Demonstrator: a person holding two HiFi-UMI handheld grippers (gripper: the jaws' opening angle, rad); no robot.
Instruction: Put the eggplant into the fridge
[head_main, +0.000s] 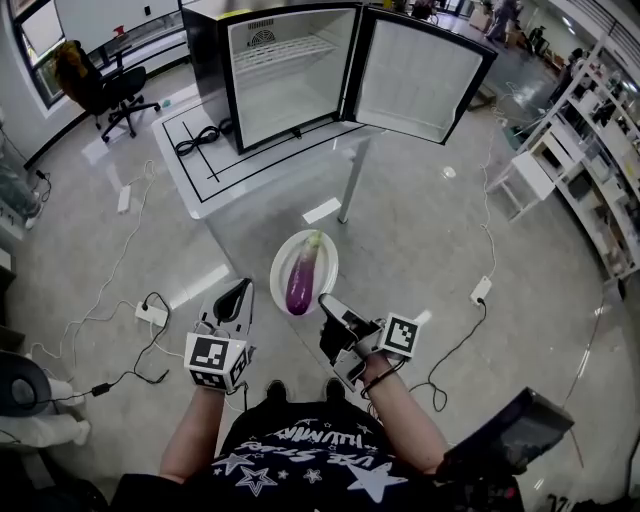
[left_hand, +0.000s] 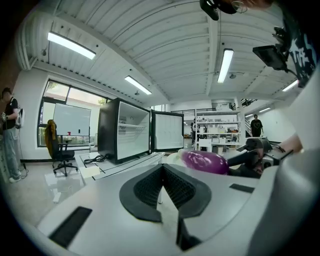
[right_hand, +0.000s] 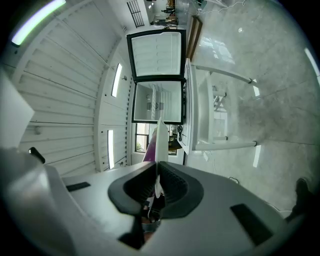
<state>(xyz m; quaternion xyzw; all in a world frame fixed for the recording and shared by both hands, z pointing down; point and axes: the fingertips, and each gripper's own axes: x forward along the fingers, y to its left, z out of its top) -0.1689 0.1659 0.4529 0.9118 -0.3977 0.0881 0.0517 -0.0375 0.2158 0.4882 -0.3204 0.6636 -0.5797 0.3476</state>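
A purple eggplant (head_main: 301, 278) lies on a white plate (head_main: 281, 258) that is held in the air over the floor. My right gripper (head_main: 325, 300) is shut on the plate's near right rim. In the right gripper view the plate (right_hand: 159, 137) shows edge-on between the closed jaws of the right gripper (right_hand: 157, 167), with a sliver of eggplant (right_hand: 149, 145) behind it. My left gripper (head_main: 240, 288) hangs shut and empty just left of the plate. From the left gripper (left_hand: 161, 167) I see the eggplant (left_hand: 205, 162) to the right. The black fridge (head_main: 290, 75) stands open on a table (head_main: 200, 150) ahead.
The fridge door (head_main: 420, 75) swings out to the right, and a wire shelf sits inside. An office chair (head_main: 110, 90) stands far left. Cables and a power strip (head_main: 150, 313) lie on the floor. Shelving (head_main: 590, 150) lines the right side. A person (left_hand: 10, 130) stands far left.
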